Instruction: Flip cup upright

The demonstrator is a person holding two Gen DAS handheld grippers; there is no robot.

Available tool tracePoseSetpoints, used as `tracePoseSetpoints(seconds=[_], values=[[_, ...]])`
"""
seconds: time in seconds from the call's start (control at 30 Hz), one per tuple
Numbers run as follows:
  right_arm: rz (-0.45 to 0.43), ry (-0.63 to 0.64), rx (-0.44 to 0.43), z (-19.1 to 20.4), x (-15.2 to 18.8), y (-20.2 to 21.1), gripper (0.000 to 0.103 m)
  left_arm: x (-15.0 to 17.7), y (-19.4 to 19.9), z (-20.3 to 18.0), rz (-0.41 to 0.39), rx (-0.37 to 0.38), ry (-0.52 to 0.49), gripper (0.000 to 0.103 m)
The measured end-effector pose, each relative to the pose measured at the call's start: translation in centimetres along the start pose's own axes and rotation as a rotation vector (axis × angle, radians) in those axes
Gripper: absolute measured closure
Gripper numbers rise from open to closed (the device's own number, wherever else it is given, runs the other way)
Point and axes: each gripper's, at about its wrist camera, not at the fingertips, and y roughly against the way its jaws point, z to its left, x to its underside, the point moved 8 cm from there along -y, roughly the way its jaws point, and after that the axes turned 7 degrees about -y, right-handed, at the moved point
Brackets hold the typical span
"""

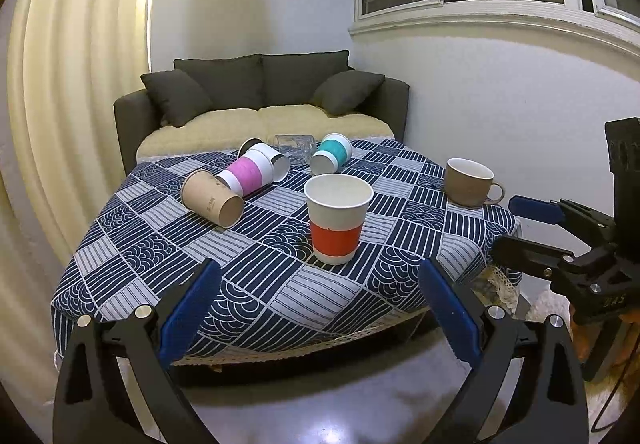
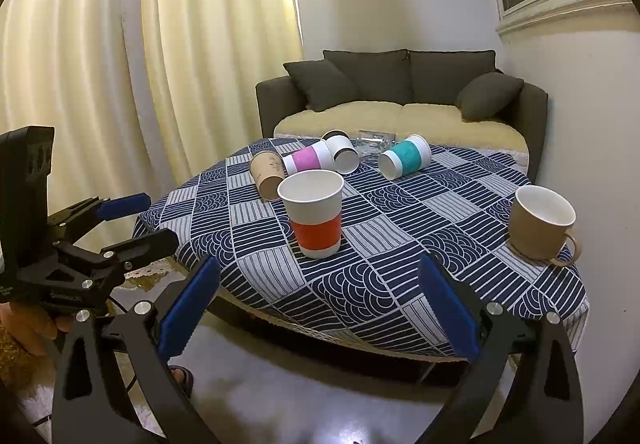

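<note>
A white paper cup with an orange band (image 1: 338, 218) (image 2: 314, 212) stands upright near the table's front. Behind it lie on their sides a brown paper cup (image 1: 211, 201) (image 2: 267, 174), a pink-banded cup (image 1: 244, 174) (image 2: 306, 159), a white cup (image 1: 272, 160) (image 2: 344, 154) and a teal-banded cup (image 1: 331, 153) (image 2: 404, 156). My left gripper (image 1: 320, 284) (image 2: 136, 220) is open and empty, short of the table's front edge. My right gripper (image 2: 320, 284) (image 1: 516, 228) is open and empty too, off the table's right side.
A tan mug (image 1: 470, 181) (image 2: 542, 222) stands upright at the table's right edge. A clear glass dish (image 1: 294, 144) (image 2: 374, 140) sits at the back. The round table has a blue patterned cloth (image 1: 280, 284) (image 2: 380, 284). A dark sofa (image 1: 260, 92) stands behind.
</note>
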Motion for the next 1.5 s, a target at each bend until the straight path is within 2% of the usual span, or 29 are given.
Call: tracePoseSetpoints(seconds=[1.5], values=[[0.008, 0.016, 0.007, 0.0, 0.26, -0.45, 0.005, 0.3, -0.35, -0.37, 0.024, 0.023, -0.005, 0.007]])
